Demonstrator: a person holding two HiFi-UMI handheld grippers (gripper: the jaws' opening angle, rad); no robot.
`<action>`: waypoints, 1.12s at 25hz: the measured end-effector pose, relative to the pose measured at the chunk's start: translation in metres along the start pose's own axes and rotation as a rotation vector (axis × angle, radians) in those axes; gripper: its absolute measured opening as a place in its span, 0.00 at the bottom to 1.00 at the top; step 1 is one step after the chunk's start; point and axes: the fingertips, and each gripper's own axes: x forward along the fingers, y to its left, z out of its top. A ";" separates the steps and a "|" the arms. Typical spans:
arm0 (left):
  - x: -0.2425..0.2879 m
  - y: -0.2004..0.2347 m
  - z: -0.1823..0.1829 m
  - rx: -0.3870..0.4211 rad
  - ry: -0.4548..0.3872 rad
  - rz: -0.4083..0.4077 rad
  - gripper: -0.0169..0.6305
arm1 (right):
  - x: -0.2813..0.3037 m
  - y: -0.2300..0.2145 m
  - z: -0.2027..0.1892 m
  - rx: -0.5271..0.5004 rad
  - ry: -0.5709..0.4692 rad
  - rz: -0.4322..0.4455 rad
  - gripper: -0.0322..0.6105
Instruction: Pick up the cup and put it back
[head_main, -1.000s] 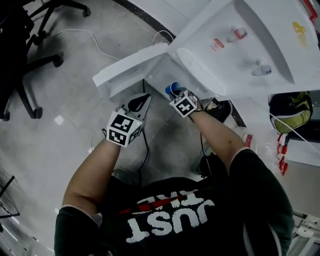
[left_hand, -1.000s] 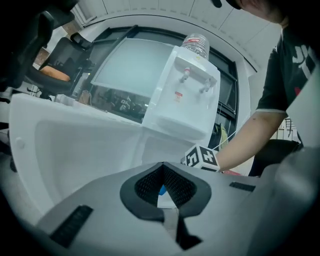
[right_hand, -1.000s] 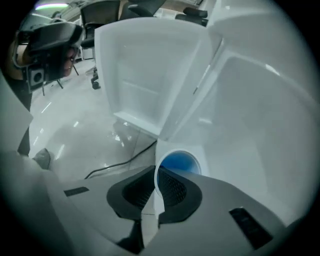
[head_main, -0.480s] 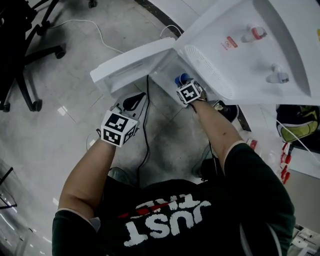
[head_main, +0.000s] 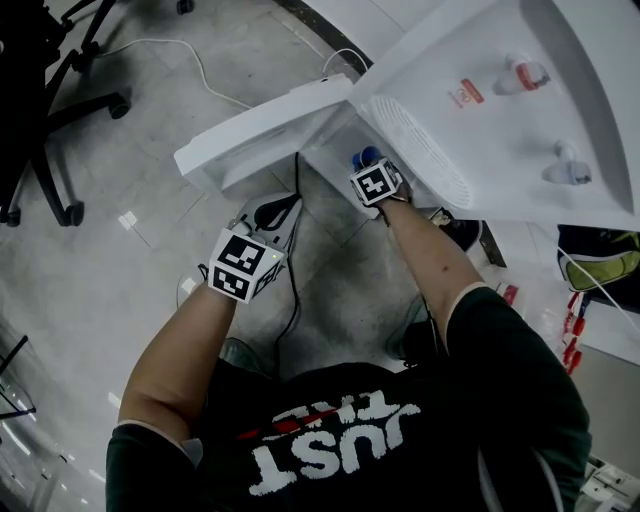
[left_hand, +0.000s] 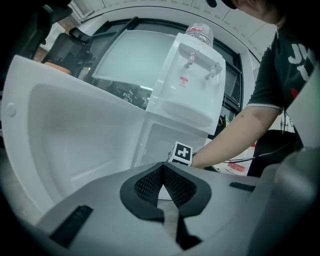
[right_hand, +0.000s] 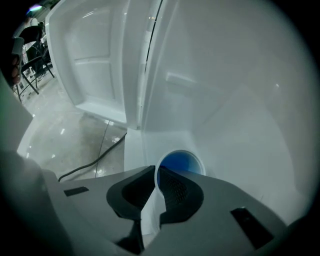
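Cup (right_hand: 182, 162) stays out of my left gripper view, which shows only the dispenser (left_hand: 192, 85) and its open door (left_hand: 75, 125); my right gripper (right_hand: 155, 170) pinches its rim inside the cabinet (right_hand: 240, 110); my left gripper (left_hand: 163, 167) has its jaws pressed together, empty.

The cabinet (right_hand: 240, 100) is smooth white plastic, the floor (head_main: 110, 270) glossy, the cup (right_hand: 181, 162) smooth inside.

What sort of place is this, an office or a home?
Most likely an office or a workroom. A water dispenser with a bottle on top stands on a polished hard floor, a wheeled office chair is nearby, and a loose cable runs across the floor.
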 end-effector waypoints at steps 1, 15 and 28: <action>0.000 0.001 0.000 -0.001 0.000 0.001 0.02 | 0.000 0.000 -0.001 0.005 0.006 -0.004 0.12; -0.004 0.003 -0.001 0.004 -0.004 -0.012 0.02 | -0.008 0.000 0.004 0.021 -0.024 -0.080 0.35; 0.014 -0.011 0.019 0.018 -0.036 -0.019 0.02 | -0.102 0.087 0.037 0.003 -0.317 0.102 0.32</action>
